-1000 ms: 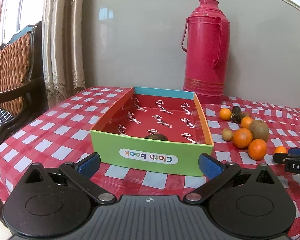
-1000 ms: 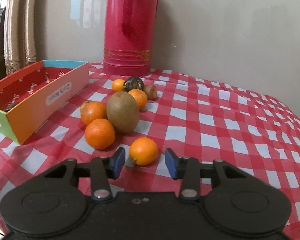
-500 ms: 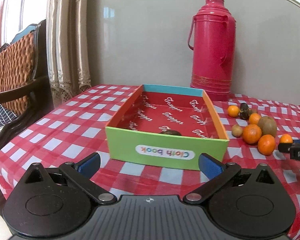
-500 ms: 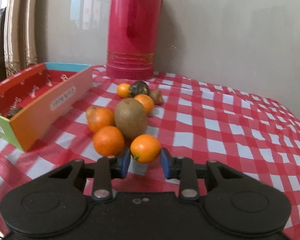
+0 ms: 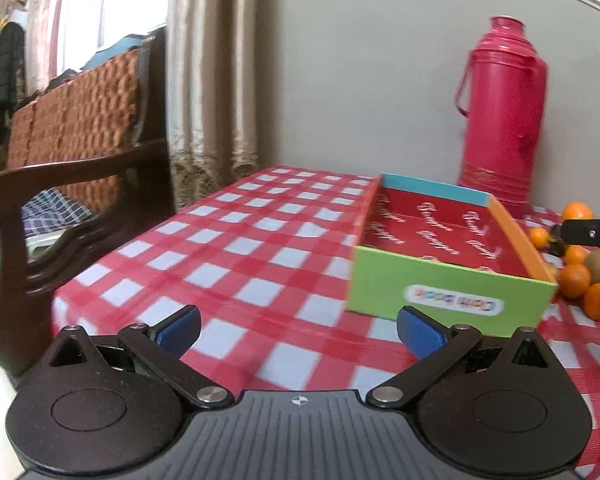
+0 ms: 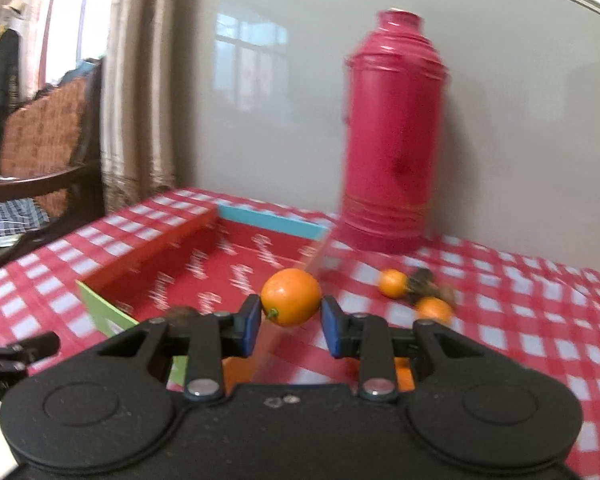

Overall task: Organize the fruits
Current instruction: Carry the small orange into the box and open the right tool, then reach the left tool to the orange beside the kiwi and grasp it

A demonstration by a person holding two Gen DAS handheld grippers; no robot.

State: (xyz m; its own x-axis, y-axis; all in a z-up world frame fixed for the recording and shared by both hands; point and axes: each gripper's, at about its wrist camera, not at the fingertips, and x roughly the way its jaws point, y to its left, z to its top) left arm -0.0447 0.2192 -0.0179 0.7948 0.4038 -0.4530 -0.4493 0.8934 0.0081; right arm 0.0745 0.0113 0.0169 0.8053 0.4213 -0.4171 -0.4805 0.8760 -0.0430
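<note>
Above the box [image 6: 172, 256], right gripper [image 6: 290, 322] clamps an orange [image 6: 291, 297].

The bench wears a red-and-white checked cloth [image 5: 236, 256], matt and slightly wrinkled at its near edge. The box [image 5: 444, 292] looks like smooth printed cardboard with a faint sheen. The flask [image 6: 394, 140] has a glossy pink-red shell, probably plastic or painted metal. The orange [image 6: 291, 297] has finely dimpled, shiny peel. Each gripper [image 5: 298, 330] is matt black textured plastic with bright metal pivot pins and blue rubbery pads [image 6: 249, 322]. The chair [image 5: 72, 168] pairs dark polished wood with a rough woven back.
</note>
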